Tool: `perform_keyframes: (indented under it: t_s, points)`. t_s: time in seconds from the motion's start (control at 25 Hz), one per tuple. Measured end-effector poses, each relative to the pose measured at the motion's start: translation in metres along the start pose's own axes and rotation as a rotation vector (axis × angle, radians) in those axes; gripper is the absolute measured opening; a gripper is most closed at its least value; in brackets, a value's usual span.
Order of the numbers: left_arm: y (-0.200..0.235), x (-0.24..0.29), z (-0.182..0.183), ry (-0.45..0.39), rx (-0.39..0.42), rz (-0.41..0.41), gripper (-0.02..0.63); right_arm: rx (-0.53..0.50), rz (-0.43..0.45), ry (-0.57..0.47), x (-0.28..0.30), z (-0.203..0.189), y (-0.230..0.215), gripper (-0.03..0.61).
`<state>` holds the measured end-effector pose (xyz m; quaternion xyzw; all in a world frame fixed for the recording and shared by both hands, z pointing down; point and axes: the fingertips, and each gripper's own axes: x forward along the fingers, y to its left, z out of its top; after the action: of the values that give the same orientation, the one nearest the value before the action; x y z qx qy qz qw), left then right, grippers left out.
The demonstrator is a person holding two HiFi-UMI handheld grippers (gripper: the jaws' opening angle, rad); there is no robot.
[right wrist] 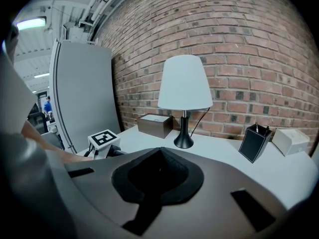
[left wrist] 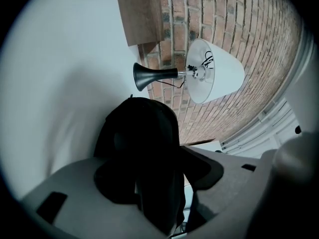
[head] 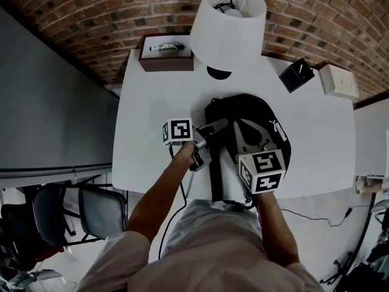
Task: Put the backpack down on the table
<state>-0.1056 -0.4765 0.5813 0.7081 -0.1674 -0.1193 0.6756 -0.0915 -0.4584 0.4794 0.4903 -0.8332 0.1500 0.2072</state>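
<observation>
The black backpack (head: 261,123) lies flat on the white table (head: 152,108), near its front edge. My left gripper (head: 217,127) reaches in level from the left at the pack's left side. In the left gripper view its jaws stand wide and open, with the backpack's dark strap (left wrist: 154,193) running loosely between them. My right gripper (head: 253,157) is over the near end of the pack. Seen from the right gripper view, the right gripper (right wrist: 158,156) has its jaws closed together, with a black strip of the backpack (right wrist: 143,210) pinched between the pads.
A white-shaded lamp (head: 228,20) stands at the table's back, with a brown box (head: 165,55) to its left. A black box (head: 296,75) and a white box (head: 338,79) sit at the back right. A dark chair (head: 73,212) stands off the table's front left.
</observation>
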Motion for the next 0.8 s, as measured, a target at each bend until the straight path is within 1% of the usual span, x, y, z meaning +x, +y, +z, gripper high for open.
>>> perform_keyframes:
  t_s: [0.16, 0.48, 0.8]
  points:
    - [-0.001, -0.009, 0.000, -0.026, -0.001, 0.004, 0.236, -0.005, 0.013, -0.008, -0.002, 0.001, 0.003, 0.000]
    - [-0.005, -0.028, 0.002, -0.094, 0.020, 0.048, 0.236, -0.017, 0.063, -0.028, -0.009, 0.004, 0.012, 0.000]
    - [-0.014, -0.044, -0.001, -0.208, 0.068, 0.115, 0.236, -0.025, 0.129, -0.059, -0.028, 0.005, 0.010, 0.000]
